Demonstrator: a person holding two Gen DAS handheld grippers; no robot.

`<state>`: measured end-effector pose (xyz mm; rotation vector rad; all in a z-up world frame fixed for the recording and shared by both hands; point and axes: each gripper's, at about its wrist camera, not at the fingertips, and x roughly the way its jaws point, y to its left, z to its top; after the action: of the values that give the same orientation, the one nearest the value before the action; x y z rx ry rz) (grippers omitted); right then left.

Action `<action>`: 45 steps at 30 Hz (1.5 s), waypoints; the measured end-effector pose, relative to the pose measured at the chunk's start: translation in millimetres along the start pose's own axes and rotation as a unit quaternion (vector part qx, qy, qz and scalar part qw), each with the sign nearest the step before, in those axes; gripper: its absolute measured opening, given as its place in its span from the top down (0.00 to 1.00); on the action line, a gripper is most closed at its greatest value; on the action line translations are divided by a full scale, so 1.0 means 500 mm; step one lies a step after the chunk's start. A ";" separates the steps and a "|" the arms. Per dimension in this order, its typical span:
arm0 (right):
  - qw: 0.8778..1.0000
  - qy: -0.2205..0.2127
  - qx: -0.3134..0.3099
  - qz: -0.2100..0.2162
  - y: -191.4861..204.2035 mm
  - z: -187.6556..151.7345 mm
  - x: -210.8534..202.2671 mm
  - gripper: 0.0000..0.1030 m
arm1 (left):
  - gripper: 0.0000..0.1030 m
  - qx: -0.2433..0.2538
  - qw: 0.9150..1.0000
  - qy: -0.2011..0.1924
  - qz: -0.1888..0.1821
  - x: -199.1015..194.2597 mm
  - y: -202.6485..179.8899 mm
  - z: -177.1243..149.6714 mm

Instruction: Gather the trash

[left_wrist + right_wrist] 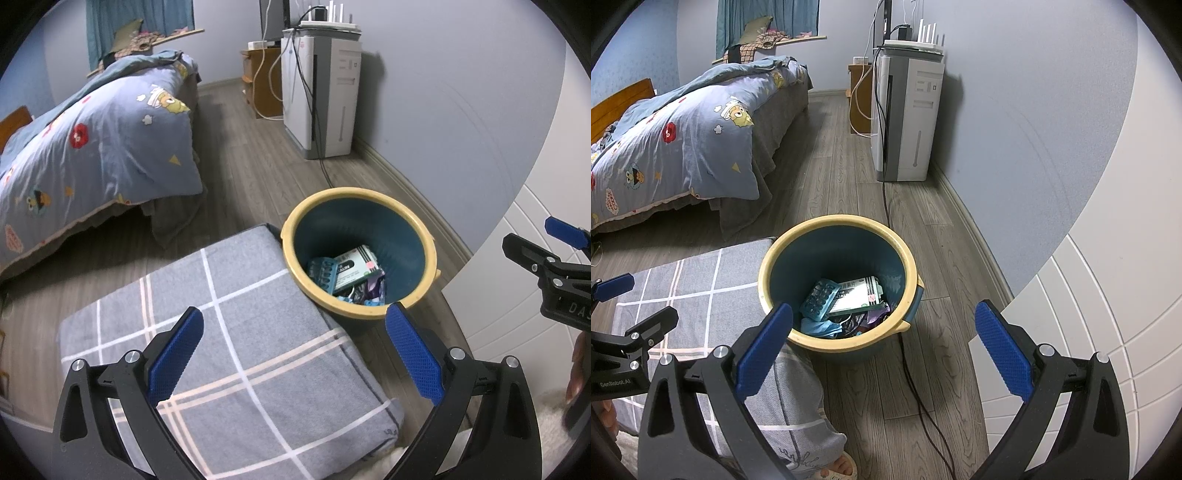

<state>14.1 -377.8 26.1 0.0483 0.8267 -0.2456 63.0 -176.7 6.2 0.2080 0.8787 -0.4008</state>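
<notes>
Trash — a green-and-white box (858, 293), a blister pack (820, 299) and crumpled wrappers (849, 323) — lies at the bottom of a blue bin (905, 258) with a yellow rim, standing on the wood floor (831, 177) beside a grey checked cushion (258, 369). Left gripper (293, 332) and right gripper (884, 326) both hang spread wide, empty, above the bin.

Soft, even indoor light fills both views, neither dim nor harsh, with a cool bluish cast. The white tower unit (908, 118) throws a faint shadow onto the wall behind it, so the light comes from the room's near side. No glare. Both views are sharp at centre; fisheye bending curves the skirting beside the unit, and black vignette fills the corners.
</notes>
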 end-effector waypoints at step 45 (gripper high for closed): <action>1.000 0.001 0.000 0.001 -0.002 0.002 0.001 0.05 | 0.05 0.025 0.999 0.009 -0.022 0.000 -0.001 -0.013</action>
<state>15.1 -379.3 26.5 0.0495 0.8288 -0.2440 58.1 -175.1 1.9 0.2398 0.8926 -0.4625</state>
